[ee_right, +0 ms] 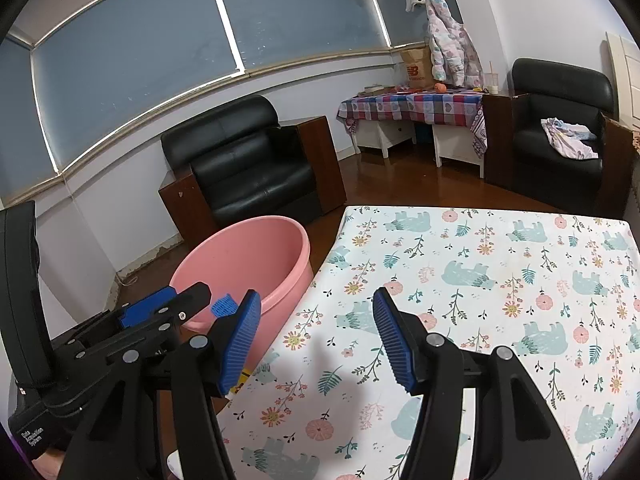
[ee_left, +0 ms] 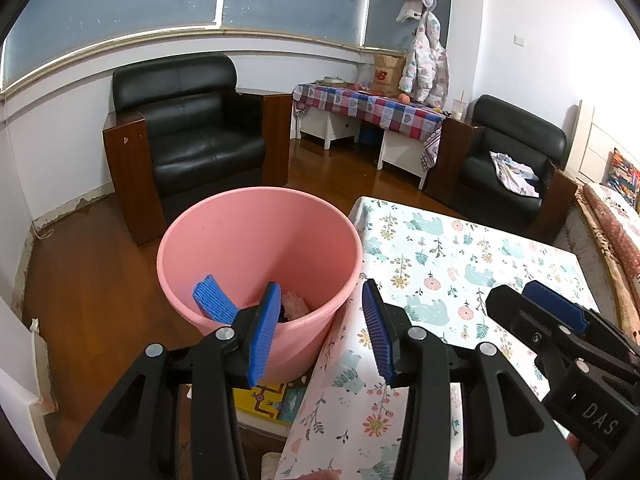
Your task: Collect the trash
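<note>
The counter [ee_right: 500, 280] with the floral cloth shows no trash on the part in view, and the pink bin [ee_left: 260, 240] stands on the floor just beside its left edge. Inside the bin lie a blue ridged piece [ee_left: 214, 300] and something pinkish [ee_left: 294, 304], so the dropping step looks done or nearly so. To finish well, keep the left hand-held gripper [ee_left: 320, 332] above the bin's rim so nothing lands on the floor, then check the rest of the counter for leftovers. The left one is spread wide and holds nothing, hanging over the near rim of the bin. The right hand-held gripper [ee_right: 316, 340] is also spread wide and empty, above the counter's left part, touching nothing
</note>
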The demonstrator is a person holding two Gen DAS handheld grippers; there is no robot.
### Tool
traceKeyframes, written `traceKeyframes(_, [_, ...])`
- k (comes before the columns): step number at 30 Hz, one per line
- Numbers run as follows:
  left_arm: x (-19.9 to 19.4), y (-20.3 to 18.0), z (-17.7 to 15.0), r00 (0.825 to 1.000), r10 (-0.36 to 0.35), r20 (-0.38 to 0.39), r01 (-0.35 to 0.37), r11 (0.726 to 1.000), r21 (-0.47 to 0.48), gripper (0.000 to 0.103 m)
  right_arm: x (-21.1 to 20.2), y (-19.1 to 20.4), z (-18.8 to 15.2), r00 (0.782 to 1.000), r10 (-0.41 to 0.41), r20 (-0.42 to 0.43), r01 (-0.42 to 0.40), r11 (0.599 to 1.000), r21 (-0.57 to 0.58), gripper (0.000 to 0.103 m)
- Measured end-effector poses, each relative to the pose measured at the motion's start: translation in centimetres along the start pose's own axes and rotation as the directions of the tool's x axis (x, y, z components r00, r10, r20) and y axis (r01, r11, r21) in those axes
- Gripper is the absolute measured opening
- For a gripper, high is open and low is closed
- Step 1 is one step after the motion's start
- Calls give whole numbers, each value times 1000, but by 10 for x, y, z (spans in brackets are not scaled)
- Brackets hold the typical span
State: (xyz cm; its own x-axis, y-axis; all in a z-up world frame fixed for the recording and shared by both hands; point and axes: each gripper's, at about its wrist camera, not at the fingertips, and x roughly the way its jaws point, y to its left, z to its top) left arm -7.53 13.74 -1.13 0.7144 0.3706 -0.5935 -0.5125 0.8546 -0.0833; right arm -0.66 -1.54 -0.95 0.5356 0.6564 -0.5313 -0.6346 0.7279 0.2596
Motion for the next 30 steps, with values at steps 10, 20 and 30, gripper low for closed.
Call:
traceKeyframes(10, [2,0,-5,1000,-15,-4,15,1000,-8,43,0,-1,0,1000,-2,-3,2,1000,-3,58])
traceKeyframes(20, [7,6,-7,999,-29,-17,29,999,-22,43,0,-3,-2,1000,-10,-16,10,1000,-8,58])
traceKeyframes(30, [11,8,-8,999,-37,-22,36,999,-25,43,5,-4,-3,1000,-13,-28,13,1000,-14,58])
